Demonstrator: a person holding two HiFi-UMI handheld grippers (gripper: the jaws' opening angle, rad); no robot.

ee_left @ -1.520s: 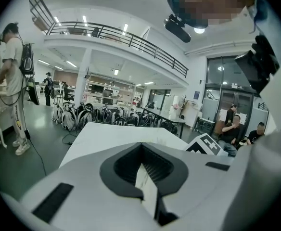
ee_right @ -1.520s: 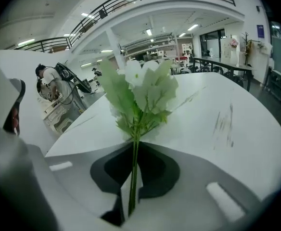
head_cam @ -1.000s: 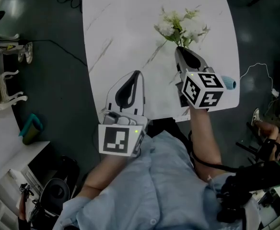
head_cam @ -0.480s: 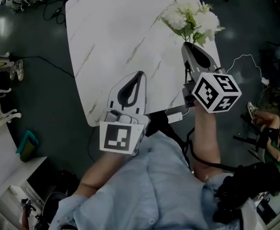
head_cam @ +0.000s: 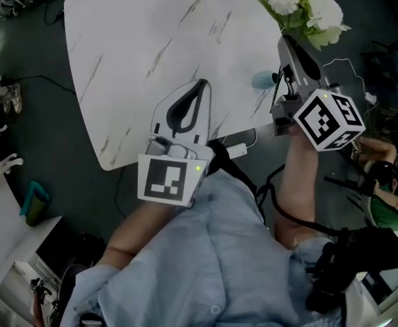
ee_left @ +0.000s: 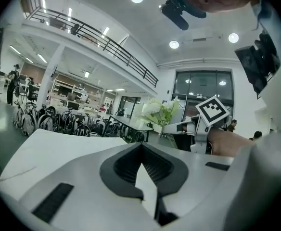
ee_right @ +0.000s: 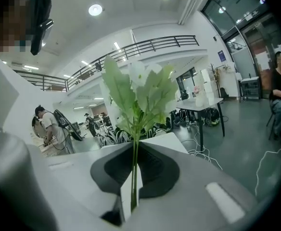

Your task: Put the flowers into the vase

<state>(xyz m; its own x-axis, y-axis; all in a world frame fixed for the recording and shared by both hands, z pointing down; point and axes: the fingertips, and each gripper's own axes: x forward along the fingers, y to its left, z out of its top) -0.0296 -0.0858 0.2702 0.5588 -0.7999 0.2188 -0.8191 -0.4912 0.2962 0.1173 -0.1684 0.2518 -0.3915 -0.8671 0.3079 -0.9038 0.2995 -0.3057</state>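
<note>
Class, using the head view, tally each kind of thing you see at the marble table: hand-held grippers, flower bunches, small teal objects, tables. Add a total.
Hand-held grippers: 2, the left hand-held gripper and the right hand-held gripper
Flower bunch: 1
Small teal object: 1
Marble table: 1
Total: 5

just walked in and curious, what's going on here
A person holds a gripper in each hand over a white table. The right gripper has its jaws shut on the stems of white flowers, held up at the table's right side. The left gripper is shut and empty. The flowers are not in a vase yet.
</note>
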